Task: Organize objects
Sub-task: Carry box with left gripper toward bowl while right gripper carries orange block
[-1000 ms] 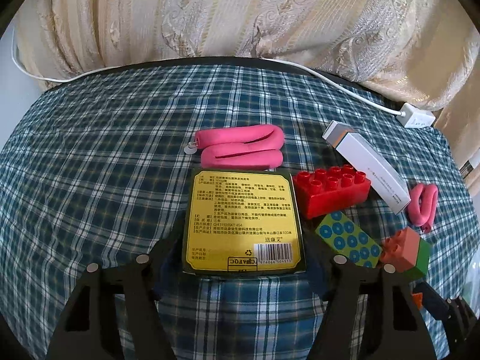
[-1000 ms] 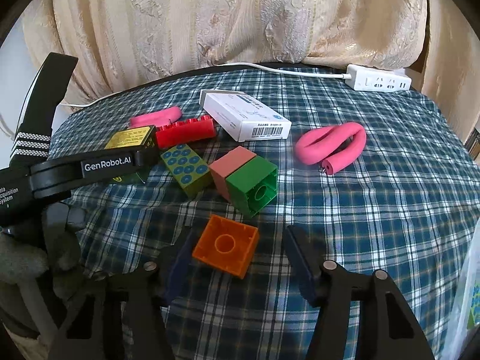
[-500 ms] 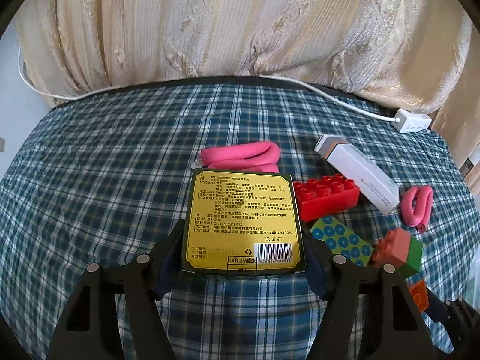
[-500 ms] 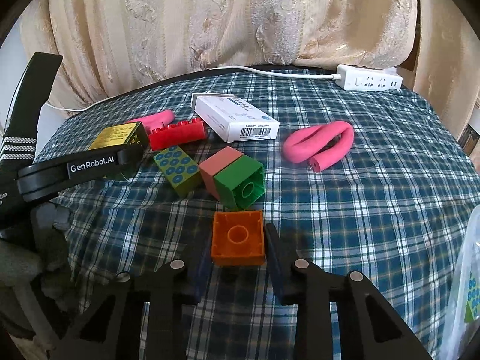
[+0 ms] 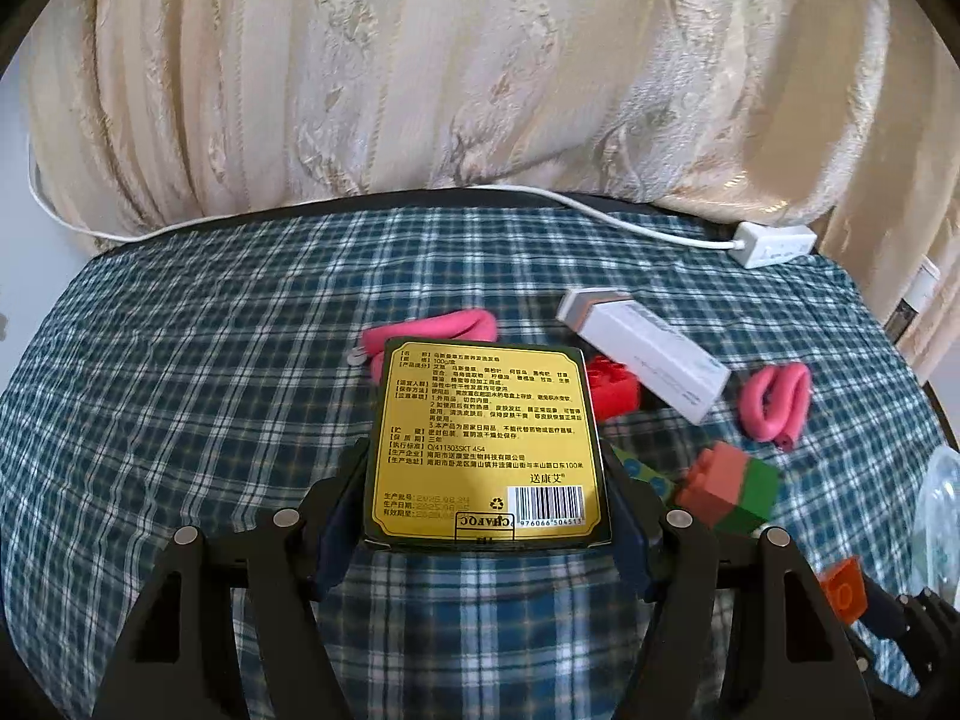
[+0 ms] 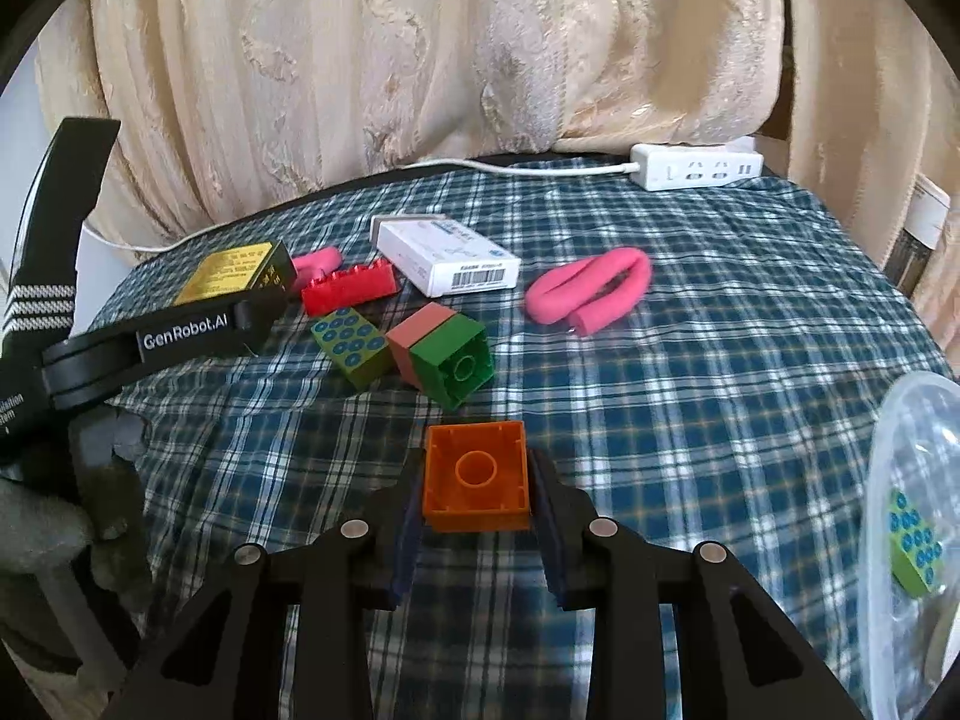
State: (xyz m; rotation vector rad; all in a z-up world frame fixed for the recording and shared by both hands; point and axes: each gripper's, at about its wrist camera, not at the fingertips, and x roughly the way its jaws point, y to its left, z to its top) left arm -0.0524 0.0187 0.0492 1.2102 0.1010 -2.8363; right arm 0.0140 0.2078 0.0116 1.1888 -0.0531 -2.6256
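Orange block (image 6: 477,476) sits clamped in the right gripper (image 6: 478,501) above the plaid tablecloth (image 6: 690,396); at its 10 o'clock, the left gripper (image 5: 487,495) grips a yellow-labelled box (image 5: 486,441).

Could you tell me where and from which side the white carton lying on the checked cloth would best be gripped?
Probably across its two long side faces near mid-length, coming down from above. The white carton lies flat, long and narrow, so its short width suits the fingers. The red brick lies close on its left, so come in steeply.
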